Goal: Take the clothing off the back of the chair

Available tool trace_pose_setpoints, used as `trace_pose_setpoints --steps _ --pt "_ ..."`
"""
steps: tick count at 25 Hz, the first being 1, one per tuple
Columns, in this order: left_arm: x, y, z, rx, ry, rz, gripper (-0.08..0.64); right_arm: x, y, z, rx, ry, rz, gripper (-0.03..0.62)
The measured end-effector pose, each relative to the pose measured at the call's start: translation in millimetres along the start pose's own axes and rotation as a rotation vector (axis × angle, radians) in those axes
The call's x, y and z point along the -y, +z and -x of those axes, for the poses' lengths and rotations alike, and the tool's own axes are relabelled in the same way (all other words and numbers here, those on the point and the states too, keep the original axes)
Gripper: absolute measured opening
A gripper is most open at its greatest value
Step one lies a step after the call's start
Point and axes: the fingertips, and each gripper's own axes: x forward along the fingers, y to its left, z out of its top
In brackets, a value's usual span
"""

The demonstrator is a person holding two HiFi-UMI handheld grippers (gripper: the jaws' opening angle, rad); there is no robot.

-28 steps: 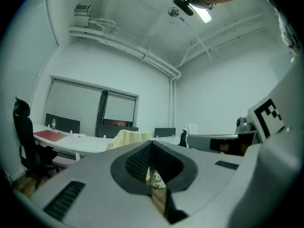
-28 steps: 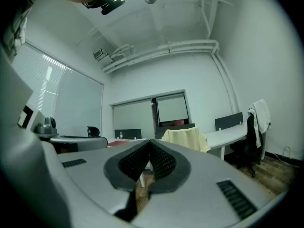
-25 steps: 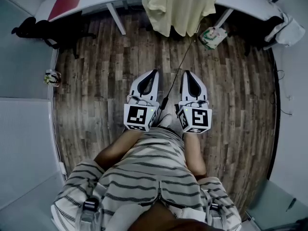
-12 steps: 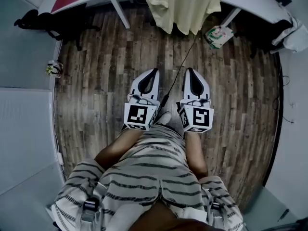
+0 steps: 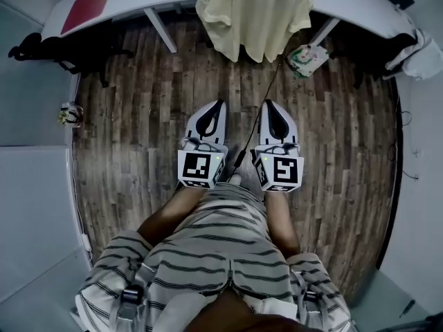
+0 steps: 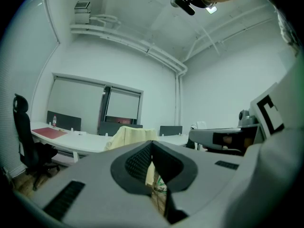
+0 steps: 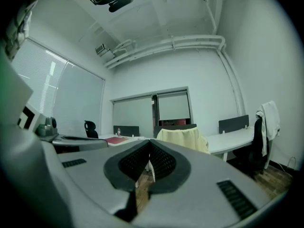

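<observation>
Though empty, all fingers (image 6: 135, 163) together.

Floor (image 5: 138, 116): matt, grainy wood planks. At 12 o'clock, garment (image 5: 255, 16) of soft, creased pale cloth. Bench (image 5: 360, 2): smooth, white. Left gripper (image 5: 220, 104) and right gripper (image 5: 270, 104): smooth white plastic, with matt black ribbed pads (image 6: 137, 164).

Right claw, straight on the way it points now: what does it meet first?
Probably the pale yellow garment hanging ahead; only wood floor lies between it and the right claw, though depth is unclear.
</observation>
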Motion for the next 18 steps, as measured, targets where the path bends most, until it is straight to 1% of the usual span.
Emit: trace_pose_setpoints --steps 5,11,18 --pt "-24.1 14.4 -59.5 0.016 -0.025 -0.006 0.021 19.4 10.7 -59.9 0.011 -0.012 0.002 0.018" --pt "-63.0 34.5 -131.3 0.011 -0.062 -0.002 0.021 41.4 26.4 -133.3 0.007 -0.036 -0.033 0.018" --pt "-103.7 49.8 -204.6 0.001 -0.134 0.011 0.021 60.9 37.1 -211.8 -0.006 -0.085 -0.068 0.018"
